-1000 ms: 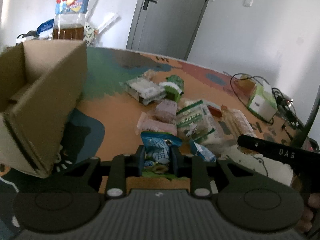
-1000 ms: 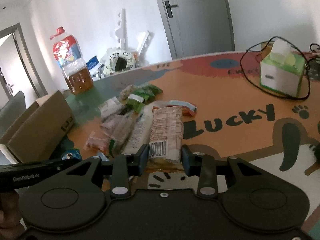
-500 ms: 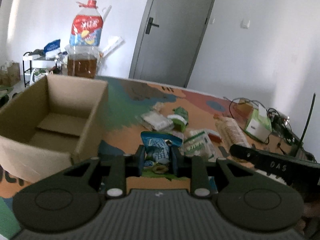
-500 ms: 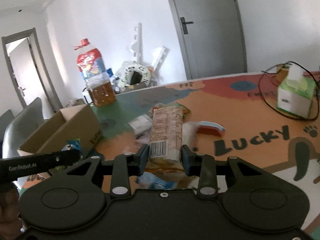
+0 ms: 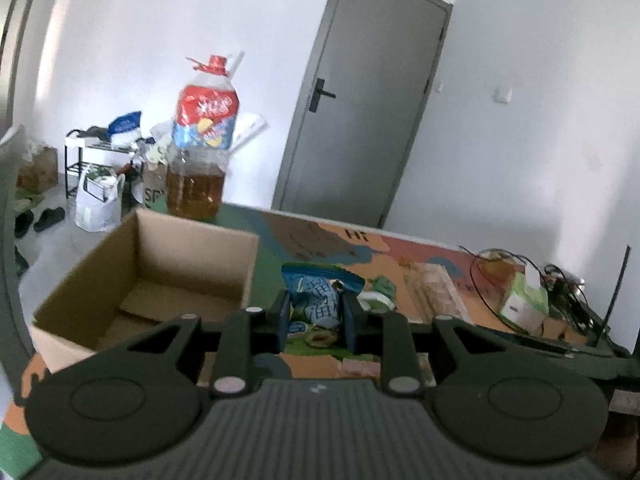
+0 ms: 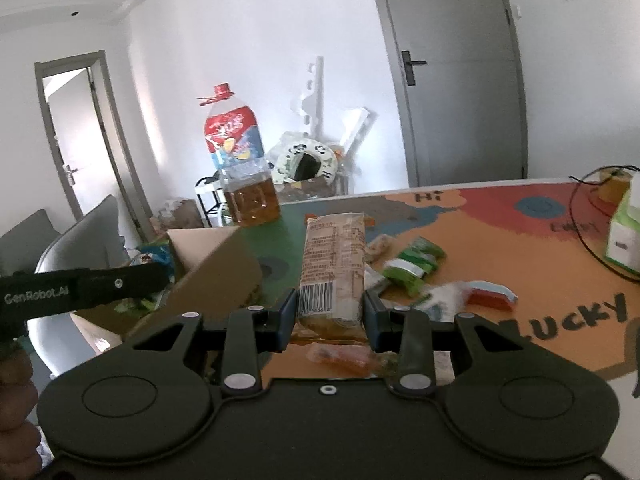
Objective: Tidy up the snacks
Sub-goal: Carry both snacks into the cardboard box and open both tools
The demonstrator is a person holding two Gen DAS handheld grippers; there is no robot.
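Note:
My left gripper [image 5: 315, 316] is shut on a blue snack packet [image 5: 318, 300] and holds it above the table, just right of an open cardboard box [image 5: 148, 276]. My right gripper [image 6: 330, 314] is shut on a long tan cracker pack [image 6: 334, 268] with a barcode, held up in the air right of the same box [image 6: 212, 276]. Several loose snacks lie on the table beyond: green packets [image 6: 412, 266], a red and blue packet [image 6: 490, 296], an orange packet [image 6: 340, 356].
A large oil bottle [image 5: 202, 160] stands behind the box on the colourful table [image 6: 520, 248]. A green tissue box [image 5: 524, 300] with black cables sits at the right. The left gripper's body [image 6: 80, 292] crosses the right wrist view at the left. A grey chair [image 6: 72, 248] stands beyond the box.
Both grippers have risen from the snack pile with their packets and moved left toward the box. The box's inside has come into the left wrist view.

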